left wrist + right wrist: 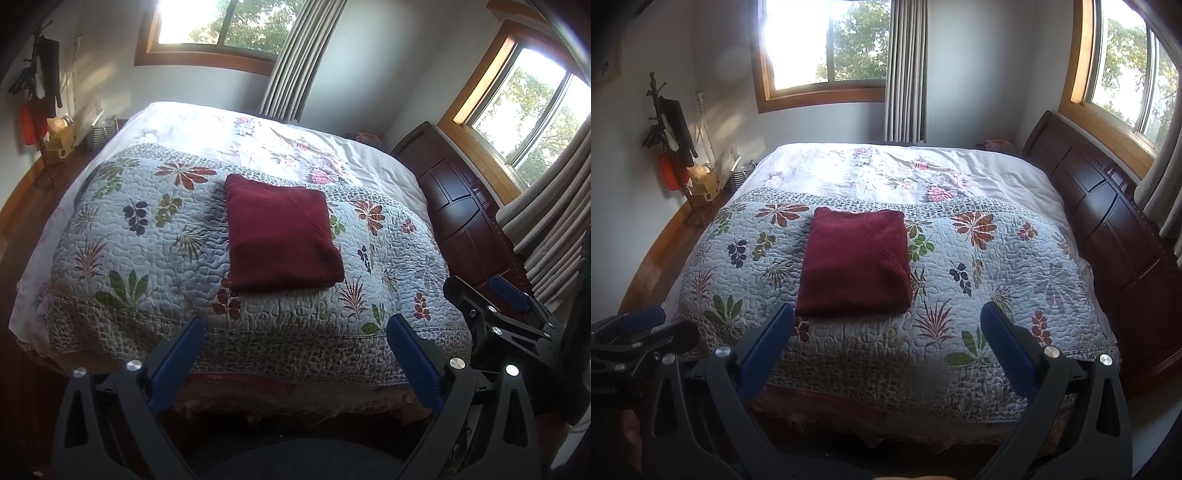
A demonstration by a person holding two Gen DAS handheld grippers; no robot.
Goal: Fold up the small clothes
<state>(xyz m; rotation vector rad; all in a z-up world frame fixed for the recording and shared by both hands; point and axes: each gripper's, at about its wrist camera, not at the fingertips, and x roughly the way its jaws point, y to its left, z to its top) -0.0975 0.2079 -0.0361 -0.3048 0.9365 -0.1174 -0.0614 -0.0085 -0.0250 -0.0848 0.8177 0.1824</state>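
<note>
Sweater [279, 232], dark red and already folded into a thick, roughly square pad, lies on the quilt [155, 258] near the middle of the bed [388, 166], a little toward the bed's left edge and well back from the near edge. It looks like a soft, plush knit: light enough for one claw to lift, but limp, so I judge it would sag and spill open if picked up by a single corner. The surface seems fuzzy, not slippery, and nothing about it is fragile. The thick folded edge facing the near edge of the bed looks like the best place to take hold, pinching through all the layers at both near corners at once so the stack stays together; a diagonal seam crosses the top layer and offers no grip. The left claw [295, 334] hangs off the near edge of the bed, spread wide and holding nothing, with the sweater well ahead of it and roughly centred between its fingers. The right claw [886, 321] is likewise spread wide and empty, back at the near edge; the sweater lies ahead and to its left, its near edge lining up with the left finger [764, 343] in that view but still apart from it.
</note>
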